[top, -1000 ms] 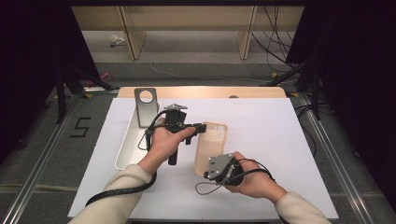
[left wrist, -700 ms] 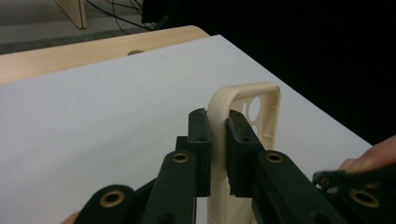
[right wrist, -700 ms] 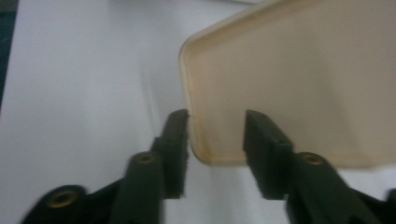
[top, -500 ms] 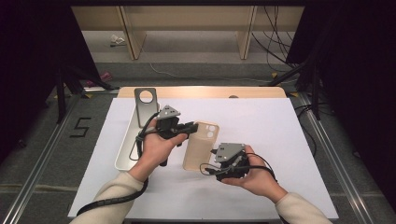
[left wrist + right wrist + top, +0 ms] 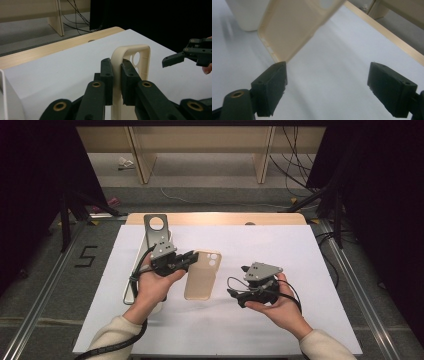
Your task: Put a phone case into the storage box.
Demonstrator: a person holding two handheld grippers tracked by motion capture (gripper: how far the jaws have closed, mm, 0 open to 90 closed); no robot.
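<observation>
High view first, working across from the left edge of the white tabletop (image 5: pixel 300 250): a long white tray (image 5: pixel 131 292) lies there with a grey metal bracket (image 5: pixel 156 231) at its far end, a round hole through it. Just beside these sits the left claw (image 5: pixel 190 258), clamped tight on the edge of a beige phone case (image 5: pixel 202 277). The left gripper view makes the grip plain: both black pads pinch one thin side wall of the phone case (image 5: pixel 130 56), near the end with the camera cut-out, and the case stands on edge between them.

Moving right, the case hangs out from that pinch over the middle of the tabletop (whether its far end touches the surface I cannot tell). Further right is the right claw (image 5: pixel 243 281), apart from the case. Its jaws have just been opening and now stand wide with nothing between them; in the right gripper view the case (image 5: pixel 294 27) floats just beyond the left pad.

My worry is that single hold on a soft, bendy rim. One claw on one wall could let the case twist, sag or slip out, particularly if the left hand swings quickly. The open right claw could also knock the free end if it comes back in carelessly.
</observation>
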